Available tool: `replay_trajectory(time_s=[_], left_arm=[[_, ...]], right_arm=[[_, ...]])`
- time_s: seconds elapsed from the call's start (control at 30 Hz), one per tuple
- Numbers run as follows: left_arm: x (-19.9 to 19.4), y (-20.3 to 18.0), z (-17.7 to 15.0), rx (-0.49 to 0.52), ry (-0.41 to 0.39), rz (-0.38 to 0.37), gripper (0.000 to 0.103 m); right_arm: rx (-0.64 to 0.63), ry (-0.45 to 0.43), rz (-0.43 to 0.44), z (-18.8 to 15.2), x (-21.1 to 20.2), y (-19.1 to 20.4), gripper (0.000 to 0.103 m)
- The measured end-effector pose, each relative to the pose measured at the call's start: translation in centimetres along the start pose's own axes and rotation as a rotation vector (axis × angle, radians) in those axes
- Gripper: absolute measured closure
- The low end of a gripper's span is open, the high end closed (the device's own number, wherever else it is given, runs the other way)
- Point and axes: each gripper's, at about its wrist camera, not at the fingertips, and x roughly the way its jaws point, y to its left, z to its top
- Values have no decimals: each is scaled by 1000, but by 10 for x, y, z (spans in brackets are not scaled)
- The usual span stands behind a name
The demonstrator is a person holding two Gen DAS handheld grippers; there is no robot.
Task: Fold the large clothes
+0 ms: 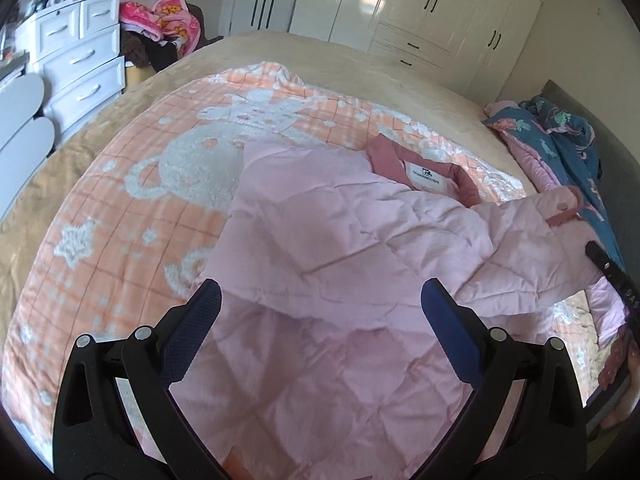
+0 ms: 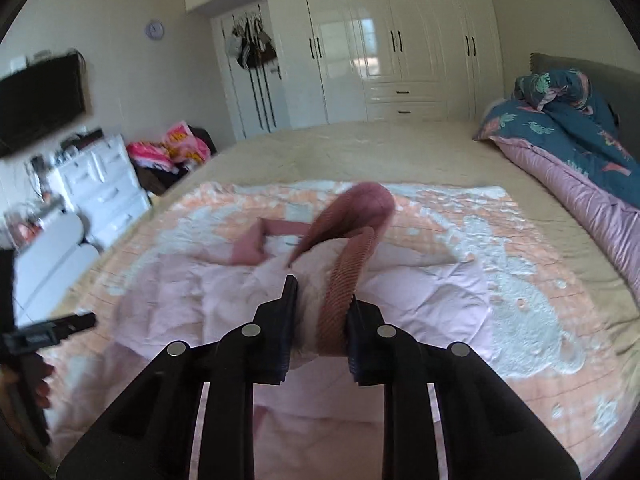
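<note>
A pale pink quilted jacket (image 1: pixel 340 220) lies spread on the bed, its dusty-pink collar (image 1: pixel 424 168) and white label at the far side. My left gripper (image 1: pixel 320 286) hovers open over the jacket's body, with nothing between its blue pads. My right gripper (image 2: pixel 322 292) is shut on the sleeve end, pinching the ribbed dusty-pink cuff (image 2: pixel 344 280) and some pale fabric. That sleeve (image 1: pixel 532 232) is raised off the bed at the right in the left wrist view. The rest of the jacket (image 2: pixel 420 296) stays flat below it.
An orange and white bear-pattern blanket (image 1: pixel 120 200) lies under the jacket on the beige bed. A blue floral duvet (image 2: pixel 560 132) is heaped at the right. White drawers (image 1: pixel 80 52) and a clothes pile (image 1: pixel 168 20) stand at the left, a white wardrobe (image 2: pixel 380 40) behind.
</note>
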Motion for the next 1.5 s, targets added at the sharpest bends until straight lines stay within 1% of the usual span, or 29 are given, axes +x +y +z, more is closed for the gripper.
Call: replay_trajectory(time_s=[0.1, 0.33, 0.47, 0.5, 0.57, 0.6, 0.63, 0.67, 0.73, 0.8, 0.9, 0.97, 1.03, 1.1, 1.17, 1.27, 1.33, 1.43, 1.47, 1.5], left_arm=[[9, -9, 7, 10, 16, 3, 9], [30, -26, 17, 26, 52, 6, 9], [43, -35, 21, 34, 84, -3, 9], [48, -37, 22, 33, 99, -7, 9], [56, -41, 23, 32, 123, -11, 9], [62, -42, 22, 28, 140, -17, 9], [67, -42, 22, 26, 153, -18, 9], [70, -43, 21, 27, 161, -14, 9], [79, -45, 19, 43, 177, 6, 9], [88, -44, 16, 55, 196, 28, 9], [98, -41, 12, 63, 210, 49, 9], [104, -36, 11, 57, 220, 44, 9], [110, -31, 9, 47, 233, 33, 8], [114, -27, 8, 51, 240, 28, 8], [118, -26, 7, 64, 242, 26, 8], [123, -24, 5, 71, 247, 20, 8], [125, -22, 4, 73, 244, 16, 8], [127, -21, 3, 71, 237, 9, 8], [127, -21, 2, 72, 235, 10, 8], [127, -21, 1, 79, 233, 15, 8]], right_arm=[[35, 46, -9, -10, 18, -11, 83], [92, 103, -14, -35, 34, -28, 80], [116, 125, -19, -40, 33, -32, 72], [121, 130, -24, -41, 33, -33, 71], [128, 126, -36, -41, 28, -37, 61], [131, 122, -39, -41, 25, -38, 58], [136, 114, -47, -40, 21, -40, 52], [139, 103, -52, -39, 17, -41, 49], [135, 94, -48, -37, 11, -41, 48], [114, 94, -34, -32, 9, -36, 46], [70, 98, -6, -26, 9, -21, 40], [29, 104, 15, -23, 12, -7, 35], [-27, 117, 35, -19, 18, 12, 33], [-79, 130, 55, -18, 25, 29, 33], [-128, 155, 75, -18, 36, 47, 30], [-181, 211, 90, -20, 58, 65, 30], [-204, 247, 84, -24, 72, 74, 30], [-230, 348, 49, -35, 103, 80, 30], [-225, 390, 39, -43, 117, 78, 27], [-207, 408, 40, -49, 126, 75, 26]])
